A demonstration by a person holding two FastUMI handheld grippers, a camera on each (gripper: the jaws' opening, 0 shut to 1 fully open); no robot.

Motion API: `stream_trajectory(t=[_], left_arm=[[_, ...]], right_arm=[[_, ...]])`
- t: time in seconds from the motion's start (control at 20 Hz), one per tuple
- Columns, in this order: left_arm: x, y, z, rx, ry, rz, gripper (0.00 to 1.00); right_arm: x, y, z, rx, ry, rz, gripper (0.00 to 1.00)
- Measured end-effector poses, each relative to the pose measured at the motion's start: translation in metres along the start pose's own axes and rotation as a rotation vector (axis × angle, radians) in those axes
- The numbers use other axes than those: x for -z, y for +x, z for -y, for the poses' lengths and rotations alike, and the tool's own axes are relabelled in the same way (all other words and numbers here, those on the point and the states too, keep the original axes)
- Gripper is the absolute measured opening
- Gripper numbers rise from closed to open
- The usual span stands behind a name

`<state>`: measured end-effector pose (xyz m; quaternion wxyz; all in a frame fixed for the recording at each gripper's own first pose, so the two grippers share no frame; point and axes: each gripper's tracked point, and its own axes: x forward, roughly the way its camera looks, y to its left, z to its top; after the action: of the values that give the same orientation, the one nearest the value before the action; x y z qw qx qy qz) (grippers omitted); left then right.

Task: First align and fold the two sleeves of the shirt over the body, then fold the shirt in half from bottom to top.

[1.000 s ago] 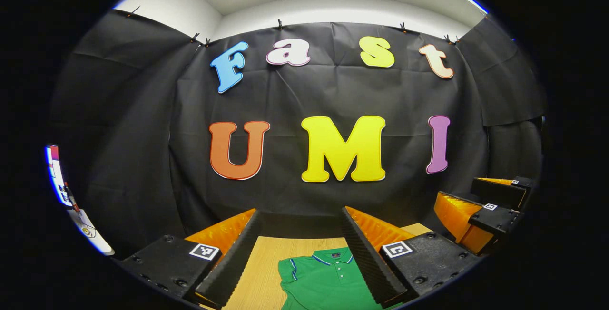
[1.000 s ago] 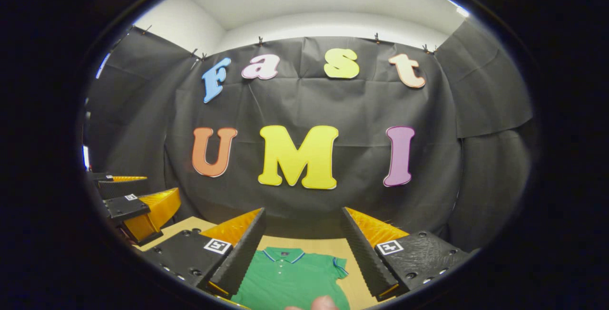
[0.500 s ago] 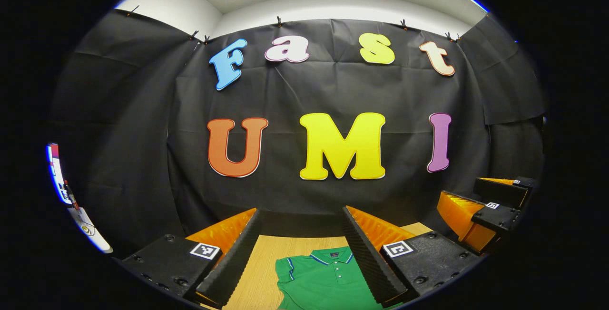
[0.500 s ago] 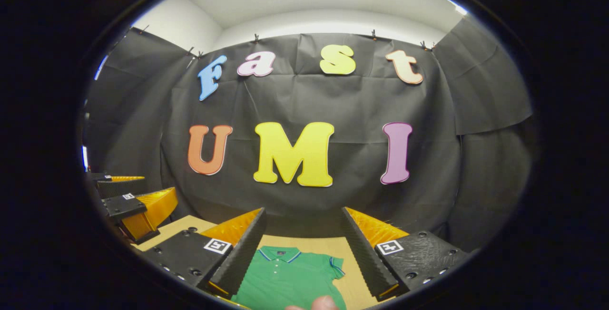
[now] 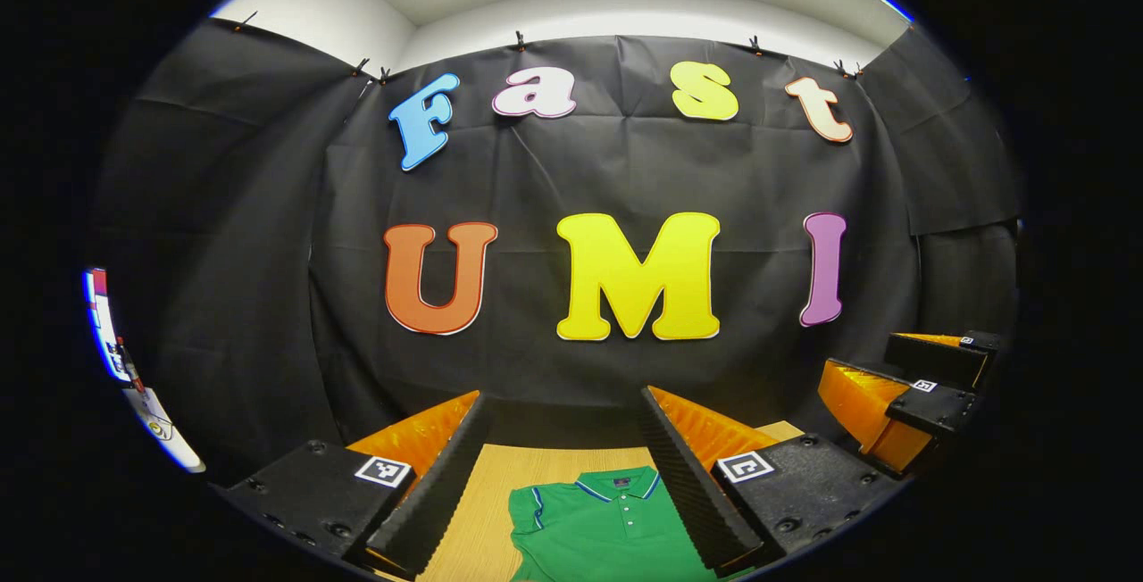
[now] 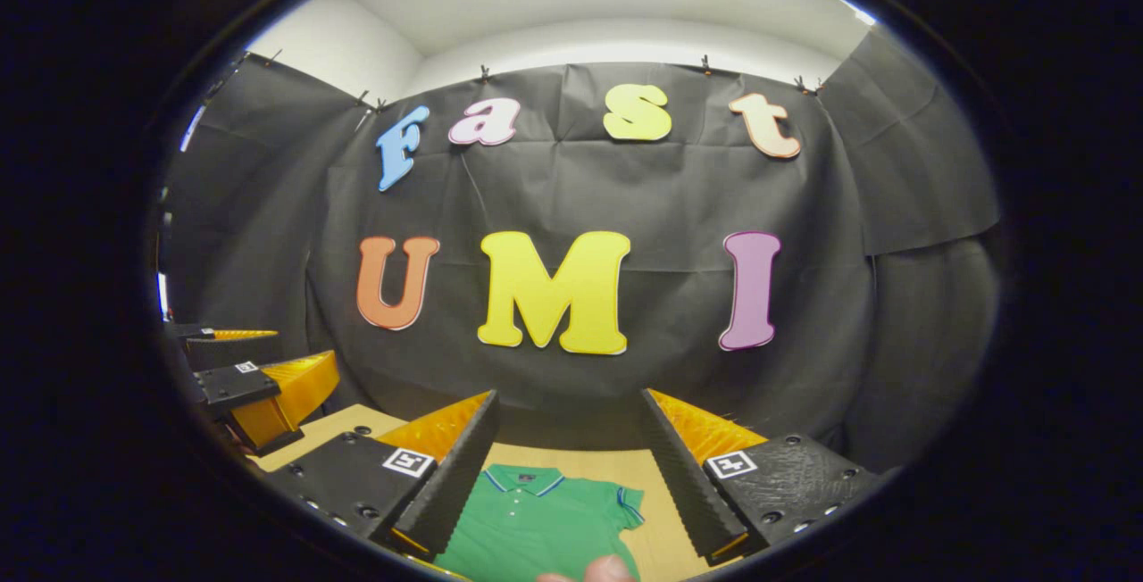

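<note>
A fingertip (image 6: 600,569) shows at the bottom edge of the right gripper view, just nearer than the green polo shirt (image 6: 536,524); whose hand it belongs to cannot be told. The shirt lies flat on the wooden table (image 6: 656,484), collar toward the black cloth wall (image 6: 625,189), sleeves spread out and not yet folded. The right gripper (image 6: 564,466) hangs above the shirt with its jaws wide apart and nothing between them, the shirt's collar and right-hand sleeve showing in the gap. The left gripper (image 5: 563,470) is likewise spread and empty above the shirt, with the collar and the other sleeve in its gap. Compared with a second ago, the shirt has drifted slightly to the left between the left gripper's fingers and sits a touch lower between the right's, so both grippers seem to be making small aiming corrections rather than a real approach; I judge the task barely begun, the first sleeve fold still ahead. Beyond the shirt each view catches the other gripper off to the side.
</note>
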<state>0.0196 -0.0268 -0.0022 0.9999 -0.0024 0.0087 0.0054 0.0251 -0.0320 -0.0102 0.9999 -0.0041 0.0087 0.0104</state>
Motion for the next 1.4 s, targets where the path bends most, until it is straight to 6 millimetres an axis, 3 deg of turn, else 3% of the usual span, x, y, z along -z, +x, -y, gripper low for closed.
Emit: stream_trajectory(t=[0.2, 0.5, 0.75, 1.0, 1.25, 1.4], left_arm=[[0.002, 0.002, 0.006, -0.001, 0.001, -0.007, 1.00], [0.013, 0.015, 0.020, 0.001, 0.011, -0.024, 1.00], [0.023, 0.031, 0.031, -0.009, 0.015, -0.054, 1.00], [0.018, 0.054, 0.032, -0.055, 0.037, -0.055, 1.00], [0.041, 0.068, 0.051, -0.079, 0.010, -0.123, 1.00], [0.045, 0.073, 0.058, -0.102, 0.016, -0.144, 1.00]], right_arm=[[0.016, 0.010, 0.017, 0.005, -0.002, -0.044, 0.95], [0.076, 0.038, 0.046, -0.015, -0.047, -0.192, 0.95], [0.145, 0.068, 0.076, -0.045, -0.064, -0.331, 0.95], [0.222, 0.114, 0.108, -0.067, -0.057, -0.473, 0.95], [0.301, 0.163, 0.127, -0.068, -0.017, -0.611, 0.97], [0.345, 0.183, 0.134, -0.078, -0.006, -0.680, 0.97]])
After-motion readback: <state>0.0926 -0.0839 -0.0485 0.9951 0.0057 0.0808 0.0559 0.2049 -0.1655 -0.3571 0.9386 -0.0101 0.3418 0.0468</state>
